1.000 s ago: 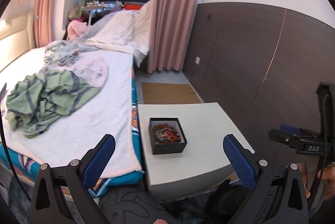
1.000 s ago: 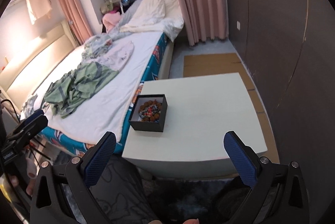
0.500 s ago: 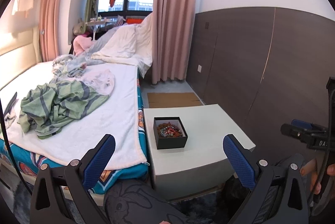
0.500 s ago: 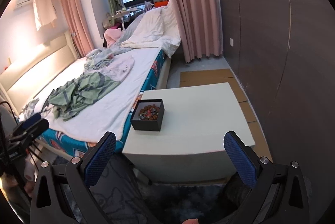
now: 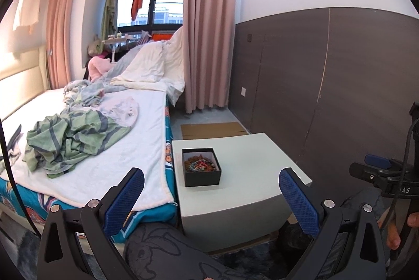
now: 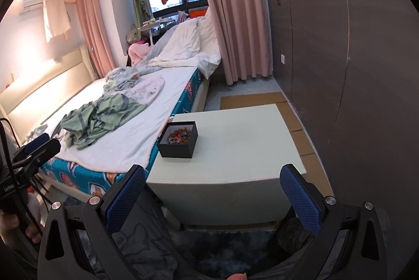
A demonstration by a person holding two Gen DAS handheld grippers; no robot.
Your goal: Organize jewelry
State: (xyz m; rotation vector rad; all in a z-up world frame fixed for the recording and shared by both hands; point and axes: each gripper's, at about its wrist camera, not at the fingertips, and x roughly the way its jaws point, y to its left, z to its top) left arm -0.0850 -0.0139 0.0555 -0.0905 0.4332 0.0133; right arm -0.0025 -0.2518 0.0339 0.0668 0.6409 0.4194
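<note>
A small black open box (image 5: 201,167) holding a heap of mixed beads and jewelry (image 5: 201,164) stands on a low white table (image 5: 251,175), near its left edge by the bed. It also shows in the right wrist view (image 6: 178,140). My left gripper (image 5: 211,197) is open and empty, held back from the table's near edge and above my lap. My right gripper (image 6: 212,195) is open and empty too, before the table's front edge (image 6: 225,179). Each gripper shows at the edge of the other's view.
A bed (image 5: 110,149) with a white blanket and crumpled green striped clothes (image 5: 70,138) runs along the table's left side. A dark panelled wall (image 5: 327,86) stands right of the table. Cardboard sheets (image 6: 251,98) lie on the floor behind it. Pink curtains (image 5: 207,31) hang at the window.
Both grippers have drawn back and tilted up, so the table and box sit lower and farther in view. Both stay open and empty.
</note>
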